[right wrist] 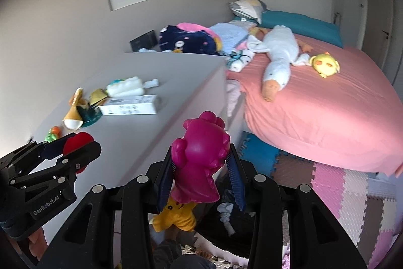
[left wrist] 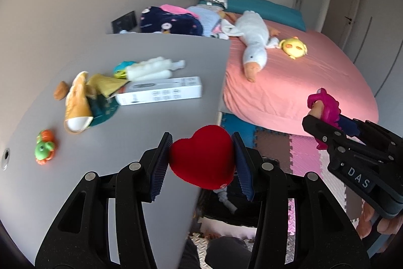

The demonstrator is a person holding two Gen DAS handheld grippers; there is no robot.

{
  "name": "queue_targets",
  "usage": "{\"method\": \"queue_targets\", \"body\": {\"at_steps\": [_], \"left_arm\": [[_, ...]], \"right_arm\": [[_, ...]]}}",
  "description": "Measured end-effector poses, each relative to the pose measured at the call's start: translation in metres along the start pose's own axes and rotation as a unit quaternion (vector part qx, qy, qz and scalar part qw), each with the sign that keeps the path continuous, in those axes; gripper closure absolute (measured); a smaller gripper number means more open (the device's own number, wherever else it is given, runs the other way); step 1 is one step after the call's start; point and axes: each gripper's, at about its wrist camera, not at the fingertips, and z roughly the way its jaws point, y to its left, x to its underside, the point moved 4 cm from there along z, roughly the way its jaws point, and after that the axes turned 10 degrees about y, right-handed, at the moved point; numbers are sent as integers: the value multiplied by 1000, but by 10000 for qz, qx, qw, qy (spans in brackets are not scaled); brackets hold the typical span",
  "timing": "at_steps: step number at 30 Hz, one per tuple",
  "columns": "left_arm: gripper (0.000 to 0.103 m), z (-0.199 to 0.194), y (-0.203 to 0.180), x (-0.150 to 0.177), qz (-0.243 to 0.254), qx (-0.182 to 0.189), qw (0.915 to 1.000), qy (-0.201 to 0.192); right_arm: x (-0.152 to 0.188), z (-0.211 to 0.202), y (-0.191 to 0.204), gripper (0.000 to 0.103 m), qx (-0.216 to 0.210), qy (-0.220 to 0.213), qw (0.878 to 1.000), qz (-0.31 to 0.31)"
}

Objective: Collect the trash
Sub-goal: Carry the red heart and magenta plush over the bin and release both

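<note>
1. Red plush heart [left wrist: 201,155] is sitting pinched between the left gripper [left wrist: 201,158] pads, held over the edge of the grey tabletop [left wrist: 126,143]; it is looking soft, light and squashy, so a grip across its widest part seems safest.
2. Magenta figure [right wrist: 199,158] is being clamped by the right gripper [right wrist: 201,175] at its waist; glossy and stiff, it is likely slippery.
3. Only the right wrist view is showing a yellow toy [right wrist: 176,216] lying below; only the left wrist view is showing the heart's full shape.
</note>
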Motion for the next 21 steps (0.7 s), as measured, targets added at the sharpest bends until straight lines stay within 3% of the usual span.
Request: {"method": "queue_targets", "body": {"at_steps": [14, 15, 16, 17, 21], "left_arm": [[55, 26, -55, -6, 542, 286, 9978, 248], [51, 29, -59, -7, 609, 318, 9971, 315], [27, 34, -63, -7, 699, 335, 9961, 422], [9, 37, -66, -9, 723, 314, 9959, 438], [9, 39, -75, -13, 875, 102, 9957, 280]], "right_arm": [[1, 4, -68, 62, 377, 49, 9972, 646], [0, 6, -72, 59, 460, 62, 9966, 681], [-4, 8, -78, 41, 649, 73, 9952, 725], [-6, 7, -82, 33, 755, 15, 9943, 750], [-9, 3, -95, 29, 897, -88, 9920, 886]]}}
